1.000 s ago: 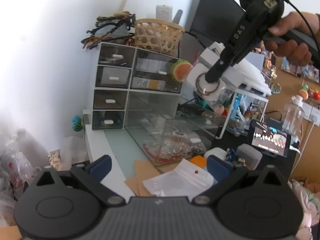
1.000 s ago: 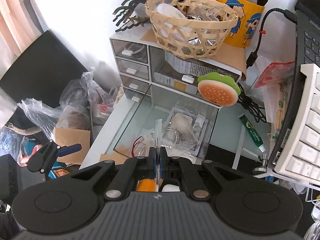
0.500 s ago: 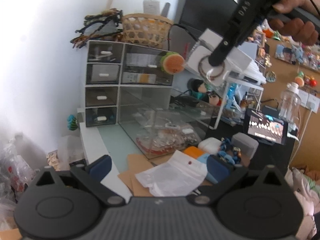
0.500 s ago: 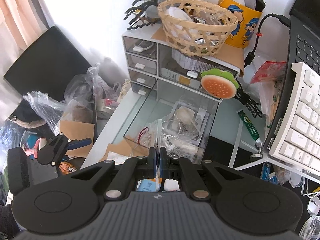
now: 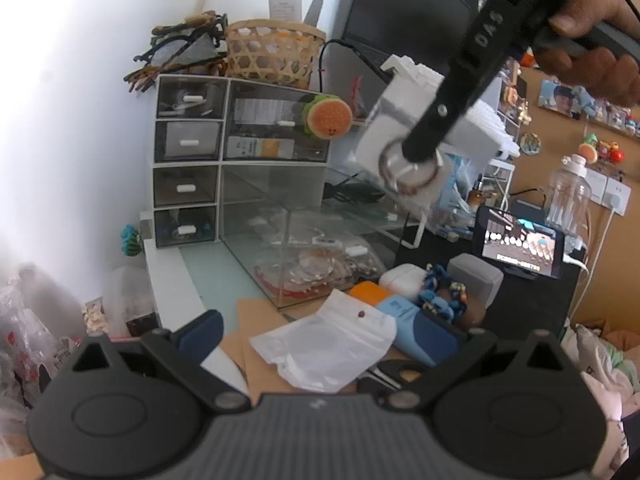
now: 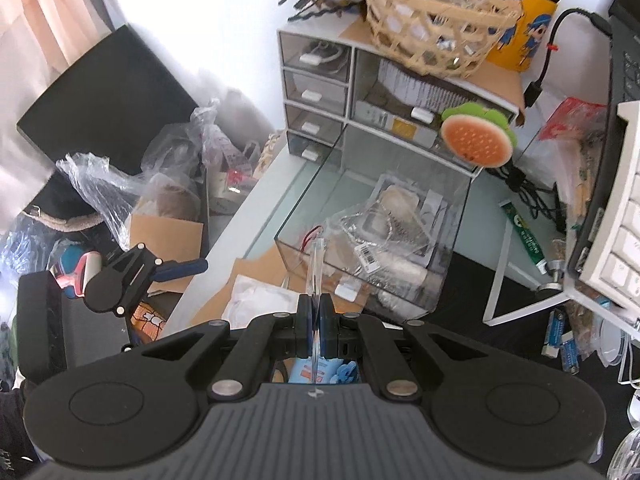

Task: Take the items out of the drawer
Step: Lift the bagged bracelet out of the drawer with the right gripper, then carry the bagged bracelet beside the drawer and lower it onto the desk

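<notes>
While the right gripper has its jaws clamped on a clear bag holding a metal ring, lifted clear of the open drawer, best carry it w/o swinging over to the surface by the first bag, then release low. Left gripper hovers w/ jaws apart, nothing btwn them. Left view shows the bag's ring contents and the holding hand; right view only its thin edge, but looks down into the drawer, more bags left.
</notes>
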